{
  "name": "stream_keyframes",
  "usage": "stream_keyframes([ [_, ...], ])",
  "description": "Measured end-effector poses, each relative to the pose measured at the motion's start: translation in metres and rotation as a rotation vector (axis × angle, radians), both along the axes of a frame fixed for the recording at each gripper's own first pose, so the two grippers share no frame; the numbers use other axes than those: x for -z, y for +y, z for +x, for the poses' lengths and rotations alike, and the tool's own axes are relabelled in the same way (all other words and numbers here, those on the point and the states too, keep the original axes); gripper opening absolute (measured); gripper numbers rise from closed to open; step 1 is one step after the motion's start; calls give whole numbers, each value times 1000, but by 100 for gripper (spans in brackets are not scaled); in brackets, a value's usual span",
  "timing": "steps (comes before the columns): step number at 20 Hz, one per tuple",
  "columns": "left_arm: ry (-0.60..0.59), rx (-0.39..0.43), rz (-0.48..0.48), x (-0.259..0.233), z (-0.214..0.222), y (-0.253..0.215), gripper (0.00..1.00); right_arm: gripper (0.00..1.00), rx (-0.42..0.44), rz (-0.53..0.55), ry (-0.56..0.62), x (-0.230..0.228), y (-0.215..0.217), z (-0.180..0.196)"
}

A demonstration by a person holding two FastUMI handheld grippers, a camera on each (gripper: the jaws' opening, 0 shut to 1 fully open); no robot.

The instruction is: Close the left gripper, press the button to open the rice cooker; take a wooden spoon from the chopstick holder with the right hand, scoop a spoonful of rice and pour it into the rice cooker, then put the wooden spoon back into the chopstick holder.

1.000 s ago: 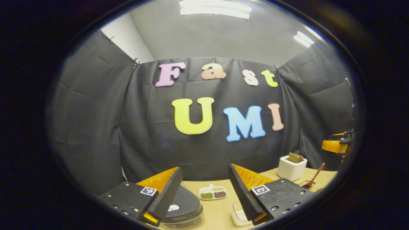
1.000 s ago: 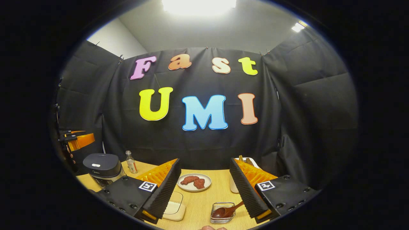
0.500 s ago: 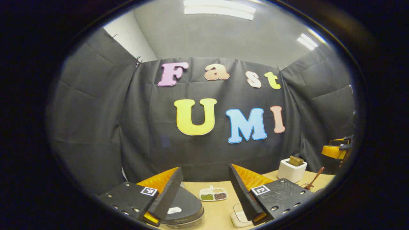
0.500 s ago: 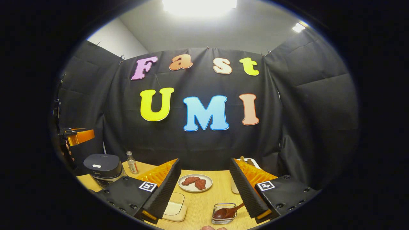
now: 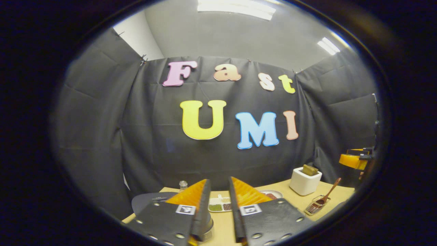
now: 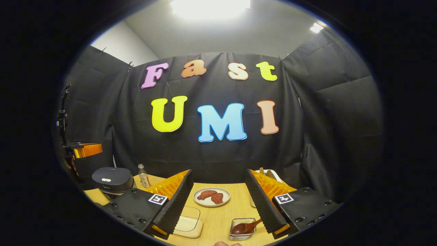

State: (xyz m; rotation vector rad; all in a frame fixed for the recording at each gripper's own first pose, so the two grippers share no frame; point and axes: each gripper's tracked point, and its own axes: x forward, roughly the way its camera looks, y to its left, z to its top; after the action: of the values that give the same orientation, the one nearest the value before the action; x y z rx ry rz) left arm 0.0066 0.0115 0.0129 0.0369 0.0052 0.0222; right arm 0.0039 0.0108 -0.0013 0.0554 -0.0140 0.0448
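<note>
Left gripper (image 5: 219, 208) jaws narrowed to a slim gap, above the dark round lidded rice cooker (image 5: 150, 201); right gripper (image 6: 218, 201) wide, empty.

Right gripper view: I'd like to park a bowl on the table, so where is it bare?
Bare wood lies between the round white plate of red meat and the small wire basket, bordered by the shallow white dish. It is crowded around the black rice cooker and small bottle.
</note>
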Motion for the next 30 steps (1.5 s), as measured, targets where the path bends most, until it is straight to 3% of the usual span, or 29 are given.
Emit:
stream_keyframes([
  [1,12,-15,-2,1,-1,6,8,98,-2,0,3,2,0,1],
  [3,25,-26,-20,7,-1,14,2,98,-11,1,7,4,3,1],
  [6,67,-53,-82,32,0,29,0,98,-42,25,21,10,9,-1],
  [7,93,-44,-100,42,1,33,0,93,-64,38,18,9,14,-2],
  [8,111,-52,-118,50,1,40,1,98,-77,48,14,9,16,-3],
  [12,188,-121,-137,83,3,74,1,98,-83,45,16,14,17,-2],
  [14,239,-100,-162,105,3,71,1,98,-97,45,28,19,20,-3],
  [16,296,-119,-147,132,5,78,1,98,-122,56,46,25,27,-1],
  [17,322,-132,-138,144,7,82,1,93,-126,55,52,27,27,0],
  [18,343,-138,-137,154,8,83,1,98,-126,49,55,28,27,0],
  [20,369,-141,-151,167,12,84,1,98,-124,34,56,30,26,0],
  [30,429,-122,-125,186,9,84,2,98,-138,40,70,45,27,11],
])
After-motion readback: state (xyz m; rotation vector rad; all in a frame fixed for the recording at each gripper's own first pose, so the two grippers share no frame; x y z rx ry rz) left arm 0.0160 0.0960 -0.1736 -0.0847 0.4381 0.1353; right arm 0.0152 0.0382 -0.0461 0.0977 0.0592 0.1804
